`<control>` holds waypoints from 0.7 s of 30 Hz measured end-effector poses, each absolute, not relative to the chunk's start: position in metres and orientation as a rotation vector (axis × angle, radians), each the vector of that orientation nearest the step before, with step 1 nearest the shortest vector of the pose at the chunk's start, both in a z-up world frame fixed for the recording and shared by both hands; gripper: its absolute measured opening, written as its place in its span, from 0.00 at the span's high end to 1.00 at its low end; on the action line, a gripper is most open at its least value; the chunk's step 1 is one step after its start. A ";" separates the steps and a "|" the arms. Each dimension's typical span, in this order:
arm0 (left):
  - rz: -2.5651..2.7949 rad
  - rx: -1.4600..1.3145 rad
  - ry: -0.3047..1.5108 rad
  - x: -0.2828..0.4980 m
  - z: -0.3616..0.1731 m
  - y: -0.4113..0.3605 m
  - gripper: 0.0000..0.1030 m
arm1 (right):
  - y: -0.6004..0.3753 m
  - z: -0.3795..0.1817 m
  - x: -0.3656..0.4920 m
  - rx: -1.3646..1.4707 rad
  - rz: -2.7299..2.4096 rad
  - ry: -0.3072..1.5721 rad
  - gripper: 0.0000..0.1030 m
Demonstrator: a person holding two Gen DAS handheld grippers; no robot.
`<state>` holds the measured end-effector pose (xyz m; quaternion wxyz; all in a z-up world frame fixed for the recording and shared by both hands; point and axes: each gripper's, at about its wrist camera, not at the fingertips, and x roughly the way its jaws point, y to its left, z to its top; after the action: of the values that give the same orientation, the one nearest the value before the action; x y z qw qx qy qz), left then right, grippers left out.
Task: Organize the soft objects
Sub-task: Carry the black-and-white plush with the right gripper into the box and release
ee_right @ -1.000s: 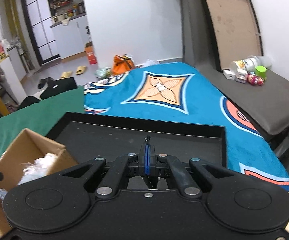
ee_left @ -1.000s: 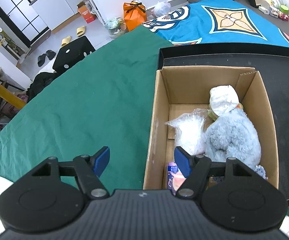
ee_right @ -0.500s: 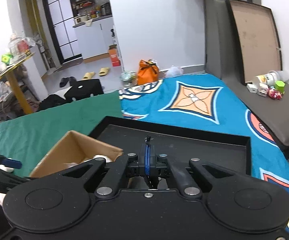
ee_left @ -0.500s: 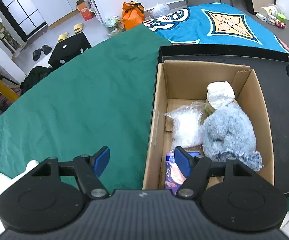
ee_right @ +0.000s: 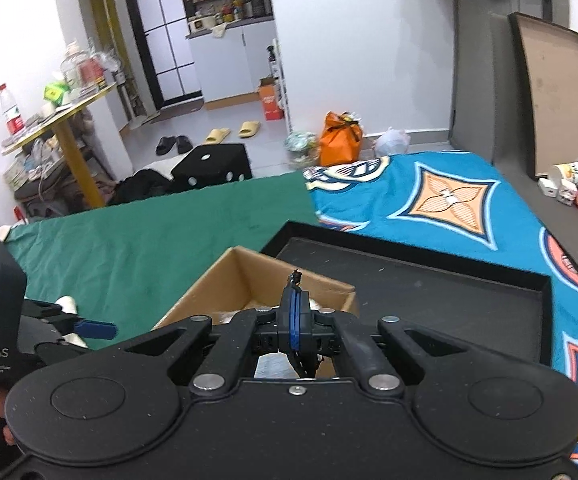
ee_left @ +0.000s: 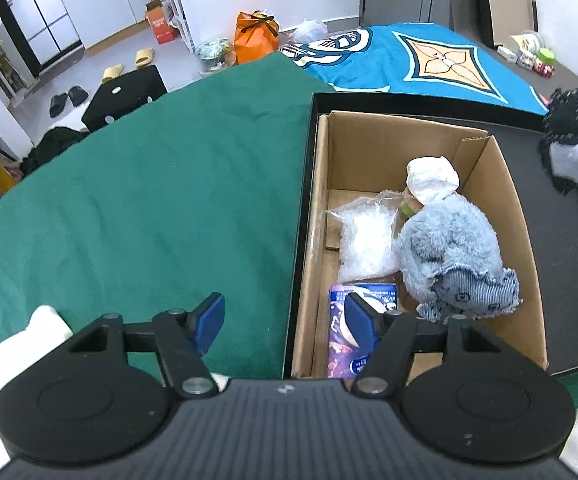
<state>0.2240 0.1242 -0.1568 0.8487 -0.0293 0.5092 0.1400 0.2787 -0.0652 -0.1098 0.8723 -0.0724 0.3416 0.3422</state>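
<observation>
A cardboard box (ee_left: 501, 184) stands in a black tray (ee_left: 561, 264). In it lie a blue plush toy (ee_left: 449, 240), a clear bag of white filling (ee_left: 365, 240), a white wad (ee_left: 433, 176) and a purple packet (ee_left: 341, 344). My left gripper (ee_left: 285, 322) hovers over the box's near left corner, its jaws closing with nothing pressed between the pads. My right gripper (ee_right: 295, 320) is shut on a black fuzzy fabric item (ee_left: 565, 136), which hangs above the tray at the box's (ee_right: 225, 276) far right. A black scrap sticks out above and below the pads.
A green cloth (ee_left: 149, 200) covers the bed left of the tray, and a blue patterned blanket (ee_left: 441, 60) lies beyond it. White fabric (ee_left: 49, 324) lies near my left fingers. The floor behind holds an orange bag (ee_right: 341, 144), slippers and a black stool (ee_right: 213, 164).
The right gripper has risen and swung left, so the box now sits just beyond its pads. The left gripper has drawn back a little and its pads stand slightly closer together.
</observation>
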 end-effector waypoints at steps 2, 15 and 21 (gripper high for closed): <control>0.277 -0.081 1.066 0.220 -0.157 0.128 0.46 | -0.057 -0.112 0.273 -0.156 0.721 0.725 1.00; 0.162 -0.208 1.035 0.205 -0.164 0.141 0.93 | -0.022 -0.130 0.246 -0.168 0.711 0.815 1.00; 0.141 -0.243 1.018 0.202 -0.166 0.148 0.93 | -0.008 -0.133 0.241 -0.154 0.715 0.853 0.99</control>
<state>0.2021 0.1477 -0.1656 0.8637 -0.1161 0.4858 0.0675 0.2409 -0.0083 -0.1327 0.8462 -0.0732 0.4046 0.3389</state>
